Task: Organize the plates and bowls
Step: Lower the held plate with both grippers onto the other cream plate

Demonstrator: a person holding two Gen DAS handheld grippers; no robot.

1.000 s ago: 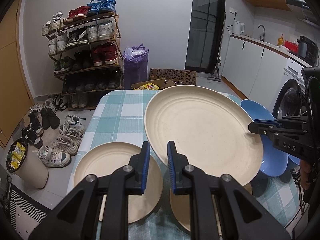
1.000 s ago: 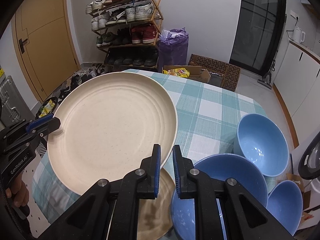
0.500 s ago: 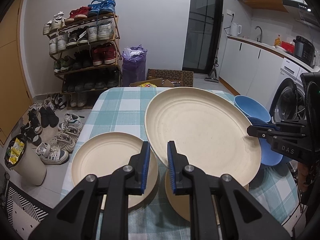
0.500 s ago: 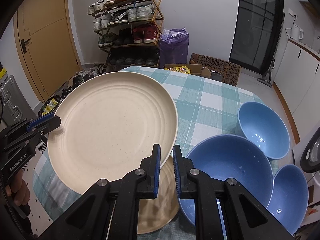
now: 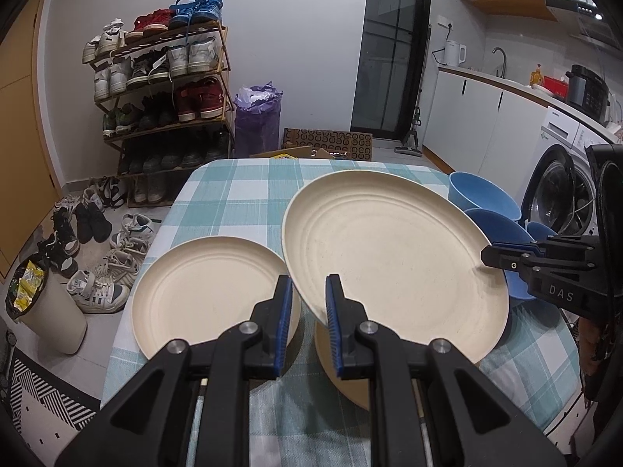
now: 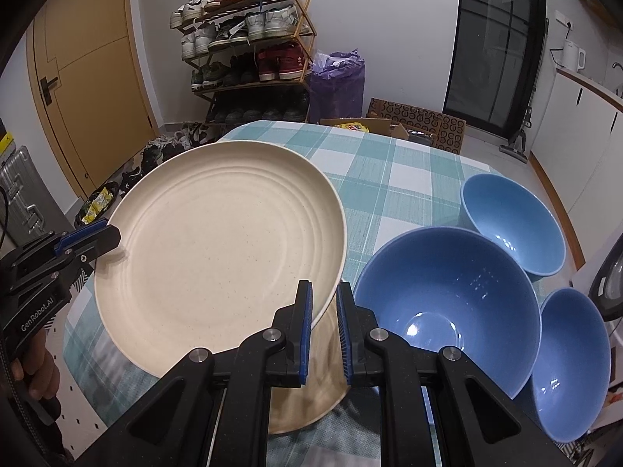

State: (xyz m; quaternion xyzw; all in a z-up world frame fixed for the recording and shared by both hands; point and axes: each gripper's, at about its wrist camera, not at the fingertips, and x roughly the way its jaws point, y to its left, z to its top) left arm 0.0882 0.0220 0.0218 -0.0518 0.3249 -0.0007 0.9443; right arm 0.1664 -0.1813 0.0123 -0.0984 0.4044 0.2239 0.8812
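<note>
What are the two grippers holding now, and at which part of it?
Both hold the large beige plate by its rim: the left gripper on one edge, the right gripper on the opposite edge, jaws shut on it.

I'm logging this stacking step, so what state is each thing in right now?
Big plate: lifted, tilted, above another plate.
Left tongs: shut on big plate's rim.
Right tongs: shut on the opposite rim.
Lower plate: flat on table, under big plate.
Side plate: flat on table, empty.
Three bowls: upright, empty, close together, not nested.
</note>
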